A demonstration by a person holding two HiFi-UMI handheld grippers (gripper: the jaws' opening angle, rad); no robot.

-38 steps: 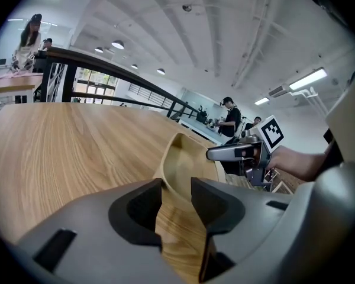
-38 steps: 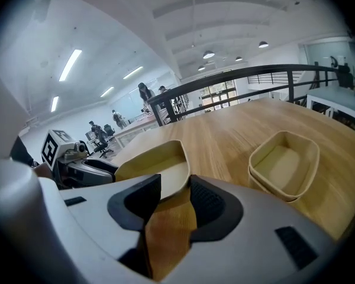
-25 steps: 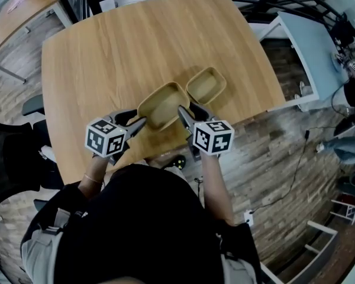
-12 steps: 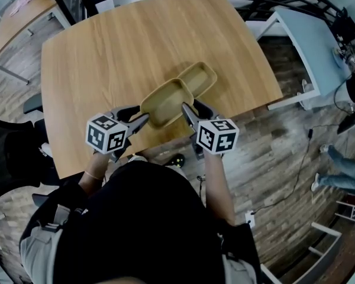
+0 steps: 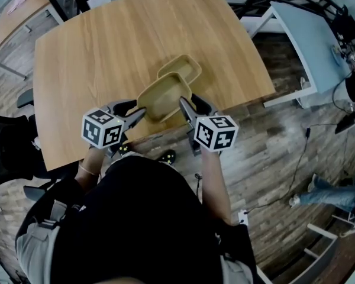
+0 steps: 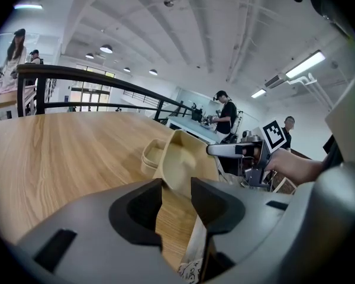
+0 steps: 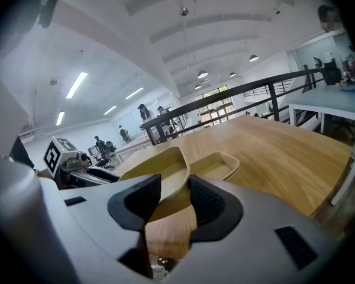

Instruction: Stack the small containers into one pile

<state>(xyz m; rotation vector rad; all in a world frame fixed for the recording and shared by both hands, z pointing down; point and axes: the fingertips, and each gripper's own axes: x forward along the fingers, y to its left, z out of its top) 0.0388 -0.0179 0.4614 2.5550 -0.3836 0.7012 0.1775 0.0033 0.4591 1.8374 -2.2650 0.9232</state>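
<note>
head view: square-marked grippers (image 5: 141,112) (image 5: 186,103) pinch container (image 5: 163,96)

A wooden table (image 5: 106,52) bears one tan container (image 5: 187,65)

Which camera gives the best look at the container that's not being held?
The head view: the far container shows almost whole from above, its near edge behind the held container. The left gripper view shows only a corner past the held container; the right gripper view shows its rim and inside, side-on.

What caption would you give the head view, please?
Left gripper and right gripper grip one container by opposite sides, beside a second container.
</note>
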